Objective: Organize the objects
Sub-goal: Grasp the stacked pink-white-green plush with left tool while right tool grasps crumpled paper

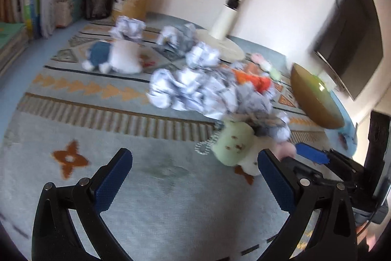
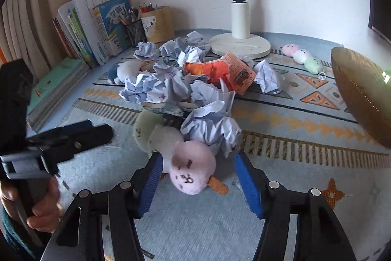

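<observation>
Approach step: your right gripper (image 2: 199, 177), jaws spread wide and empty, straddles the pink end of the three-ball plush skewer toy (image 2: 193, 168) lying on the patterned rug (image 2: 305, 163) beside crumpled paper. Your left gripper (image 1: 195, 177) hangs open. Next, likely: close gently on the pink ball.

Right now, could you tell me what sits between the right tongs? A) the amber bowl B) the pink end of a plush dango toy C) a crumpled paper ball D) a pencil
B: the pink end of the plush dango toy lies between the open right tongs.
</observation>
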### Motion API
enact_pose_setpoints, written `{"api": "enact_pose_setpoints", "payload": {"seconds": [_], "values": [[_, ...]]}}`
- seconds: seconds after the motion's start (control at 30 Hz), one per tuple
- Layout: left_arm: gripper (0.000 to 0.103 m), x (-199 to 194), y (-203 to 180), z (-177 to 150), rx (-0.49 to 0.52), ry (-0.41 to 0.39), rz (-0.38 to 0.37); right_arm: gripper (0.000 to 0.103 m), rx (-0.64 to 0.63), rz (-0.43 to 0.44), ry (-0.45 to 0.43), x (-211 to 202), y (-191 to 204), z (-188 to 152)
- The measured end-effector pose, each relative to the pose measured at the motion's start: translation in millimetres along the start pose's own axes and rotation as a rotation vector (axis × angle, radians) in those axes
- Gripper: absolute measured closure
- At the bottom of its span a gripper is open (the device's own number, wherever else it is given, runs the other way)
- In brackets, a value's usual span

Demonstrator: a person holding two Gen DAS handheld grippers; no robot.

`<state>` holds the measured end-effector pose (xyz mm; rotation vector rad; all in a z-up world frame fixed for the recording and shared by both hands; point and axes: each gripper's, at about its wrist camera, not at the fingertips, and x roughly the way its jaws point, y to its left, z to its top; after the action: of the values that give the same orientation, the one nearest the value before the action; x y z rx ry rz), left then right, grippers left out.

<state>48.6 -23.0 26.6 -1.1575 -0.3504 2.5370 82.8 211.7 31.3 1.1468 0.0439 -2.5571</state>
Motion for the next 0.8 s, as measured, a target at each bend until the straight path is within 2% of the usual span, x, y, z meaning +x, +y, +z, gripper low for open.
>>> {"api": "enact_pose_setpoints", "payload": {"seconds": [0.1,0.17,0.27,0.3,0.37,0.47,0.5,0.6,0.67,0.8], "values": [[0.001,-6,12,3,-0.036,-0.015,0.015,0.051,0.016,0.029,0.049,7,0,-4],[0.001,-9,18,4,-0.057,-0.018,0.026,0.055,0.069,0.121,0.081,11,2,-5],[0.001,-9,21,6,-0.060,-0.025,0.072,0.055,0.076,0.445,0.081,9,22,-5],[0.001,-8,22,6,-0.056,-0.027,0.104,0.055,0.067,0.523,0.053,1,25,-3],[0.001,-6,20,7,-0.044,-0.013,0.111,0.055,0.052,0.436,-0.004,-9,18,0],[0.001,-4,9,3,-0.021,0.001,0.078,0.055,0.061,0.179,0.003,-1,-11,-2],[0.001,-3,1,0,0.000,0.000,0.091,0.055,0.075,0.141,0.009,1,-19,0],[0.001,1,-16,-12,0.064,0.004,0.183,0.054,0.093,0.095,0.002,4,-30,2],[0.001,3,-22,-18,0.095,0.016,0.211,0.054,0.102,0.078,0.017,11,-31,6],[0.002,3,-25,-18,0.093,0.014,0.190,0.054,0.157,0.159,0.035,24,-31,17]]}}
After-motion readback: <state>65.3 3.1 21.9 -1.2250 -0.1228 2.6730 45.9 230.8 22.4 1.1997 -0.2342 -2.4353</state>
